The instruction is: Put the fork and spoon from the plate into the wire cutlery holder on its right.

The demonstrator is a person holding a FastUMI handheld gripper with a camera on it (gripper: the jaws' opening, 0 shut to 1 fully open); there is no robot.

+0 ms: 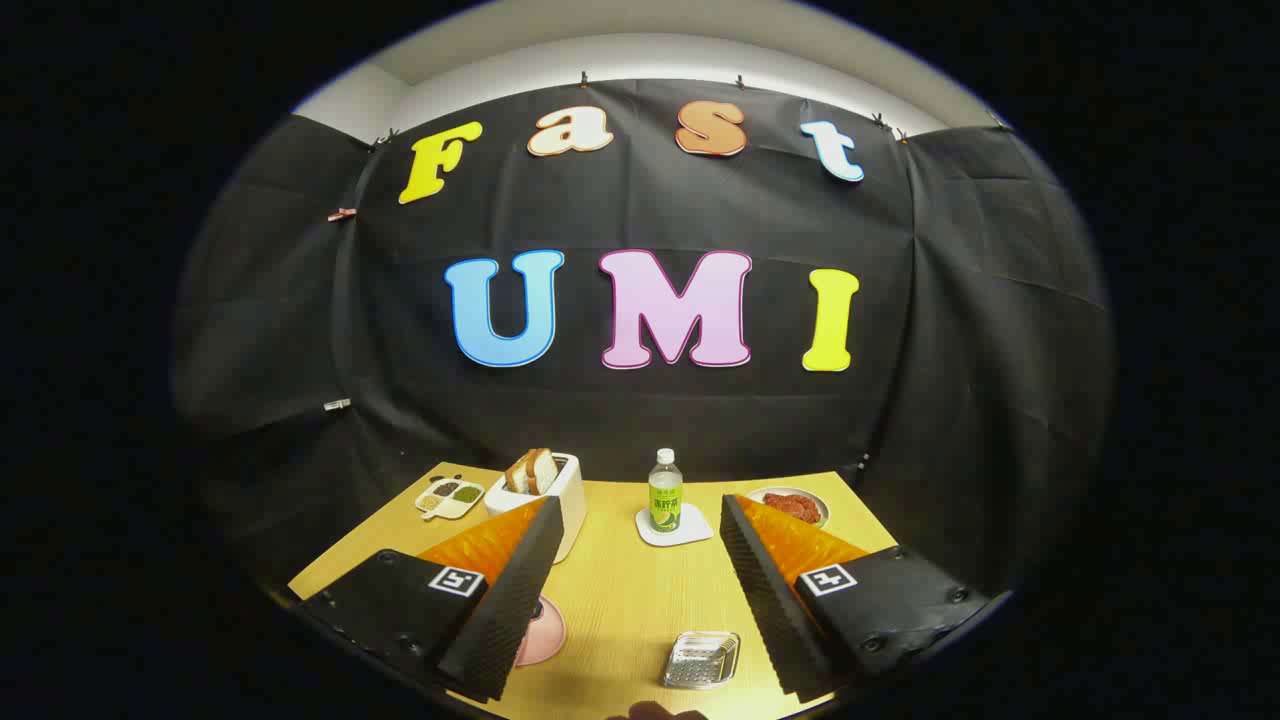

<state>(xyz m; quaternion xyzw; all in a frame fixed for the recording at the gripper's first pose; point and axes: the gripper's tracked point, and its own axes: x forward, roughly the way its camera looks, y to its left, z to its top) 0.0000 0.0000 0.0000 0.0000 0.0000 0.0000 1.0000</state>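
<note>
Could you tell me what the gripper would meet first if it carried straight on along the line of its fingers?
Likely the green-labelled bottle on its white coaster, beyond the open gripper, though depth is hard to judge.

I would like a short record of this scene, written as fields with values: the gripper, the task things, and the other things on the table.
gripper: gripper open, fingers wide apart, held above the table, holding nothing
plate: pink plate beside one finger, mostly hidden by it; fork and spoon cannot be seen
cutlery holder: wire holder on the table between the fingers
beyond the fingers: toaster with bread, green bottle on a white coaster, divided dish, plate of red food
</note>
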